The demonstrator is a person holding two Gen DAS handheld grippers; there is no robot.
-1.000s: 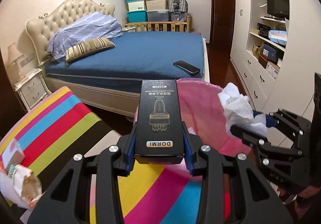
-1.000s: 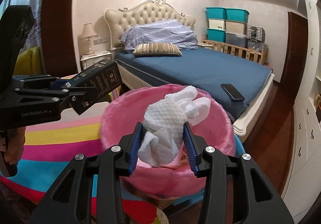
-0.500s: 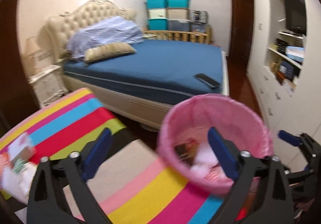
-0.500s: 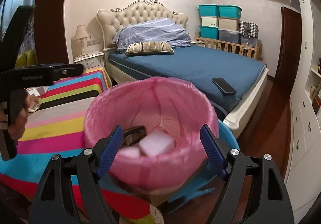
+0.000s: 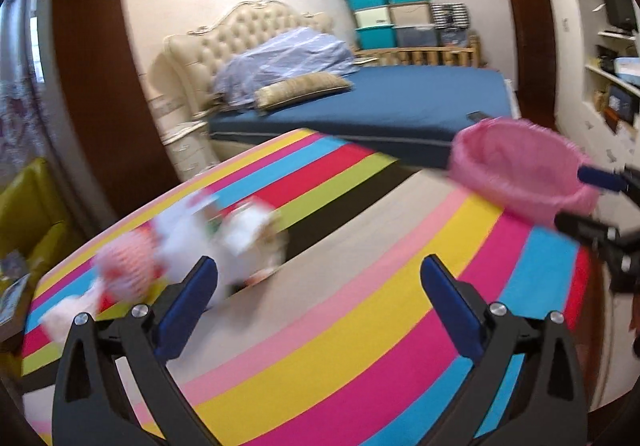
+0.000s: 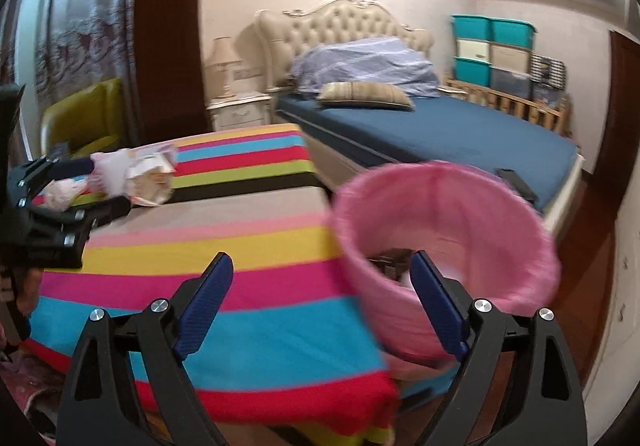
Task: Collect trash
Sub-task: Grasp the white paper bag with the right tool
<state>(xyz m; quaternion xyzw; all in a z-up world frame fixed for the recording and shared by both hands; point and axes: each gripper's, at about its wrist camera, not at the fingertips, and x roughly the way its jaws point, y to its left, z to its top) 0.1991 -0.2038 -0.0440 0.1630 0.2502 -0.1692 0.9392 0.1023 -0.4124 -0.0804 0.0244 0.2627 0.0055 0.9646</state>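
Observation:
A blurred pile of trash (image 5: 192, 242), white tissues and red-and-white wrappers, lies on the striped table (image 5: 360, 326) just beyond my left gripper (image 5: 316, 270). That gripper is open and empty. The same trash pile (image 6: 136, 174) shows at the table's far left in the right wrist view, with the left gripper (image 6: 110, 184) beside it. My right gripper (image 6: 320, 262) hangs over the table's near edge, its jaws opening with nothing between them. The pink-lined bin (image 6: 400, 310) stands just right of it, with a dark box and white tissue inside. From the left wrist, the bin (image 5: 516, 174) and right gripper (image 5: 588, 202) sit far right.
A blue bed (image 6: 460, 134) with a phone (image 6: 516, 180) near its edge stands behind the table. A yellow chair (image 6: 80, 118) and a nightstand (image 6: 240, 110) are at the left. White shelves (image 5: 612, 86) line the right wall.
Both grippers opened: the black box and the white tissue left them and now lie in the pink bin. Both views have swung left from the bin toward the striped table and trash pile.

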